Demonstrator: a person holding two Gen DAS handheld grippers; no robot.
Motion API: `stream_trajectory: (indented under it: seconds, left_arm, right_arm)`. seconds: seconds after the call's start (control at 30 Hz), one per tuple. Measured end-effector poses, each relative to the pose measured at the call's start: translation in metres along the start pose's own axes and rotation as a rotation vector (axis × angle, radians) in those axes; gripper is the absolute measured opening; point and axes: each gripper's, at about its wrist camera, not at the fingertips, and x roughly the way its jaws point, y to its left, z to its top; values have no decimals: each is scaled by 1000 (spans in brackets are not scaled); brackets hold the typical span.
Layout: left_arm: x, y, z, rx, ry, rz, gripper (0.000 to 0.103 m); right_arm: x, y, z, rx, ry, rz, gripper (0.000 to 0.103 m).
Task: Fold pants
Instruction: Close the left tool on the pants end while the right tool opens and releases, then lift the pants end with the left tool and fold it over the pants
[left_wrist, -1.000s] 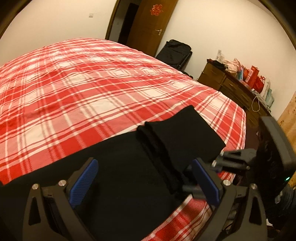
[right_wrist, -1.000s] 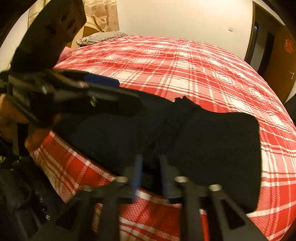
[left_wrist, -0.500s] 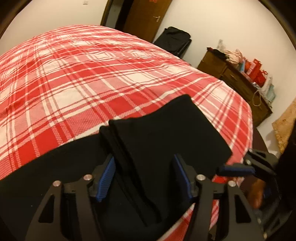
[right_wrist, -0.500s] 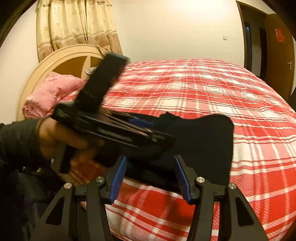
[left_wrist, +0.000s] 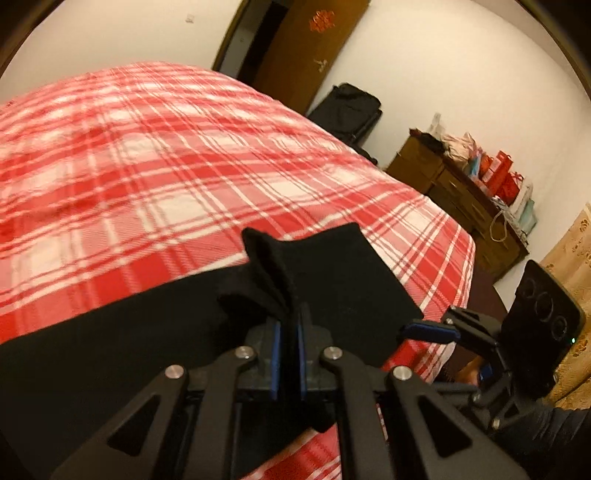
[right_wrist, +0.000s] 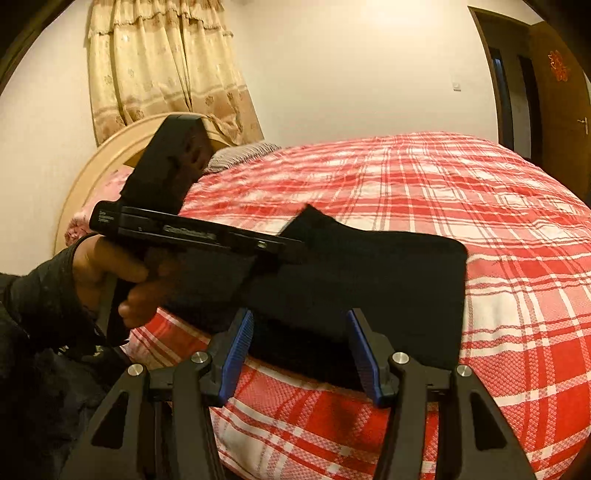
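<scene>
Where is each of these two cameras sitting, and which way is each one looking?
Left wrist view: sits on the left claw, looking along its shut fingers across the red-and-white plaid bed toward the brown wooden door; the right claw shows at the right.
Right wrist view: sits on the right claw, fingers open, facing the cream curtain; the left hand shows.
Both share the black folded pants, whose fold the left claw pinches.
</scene>
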Motion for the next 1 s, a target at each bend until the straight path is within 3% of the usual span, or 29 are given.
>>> stream_trajectory:
  seconds: [0.17,0.37,0.8,1.0]
  left_arm:
    - [-23,13,-12,9,-51,94,7]
    - [-10,32,-29,-88,-42,62,7]
    - [-11,8,-26,-10,-52,66,7]
    - [-37,30,-16,-100,-91,32,7]
  right_arm:
    - [4,2,-1,-2,4,-12,55]
    - [6,-2,0,21,5,-24,55]
    - [1,-29,1,157,-28,-23,56]
    - [0,-30,1,163,-30,-20,56]
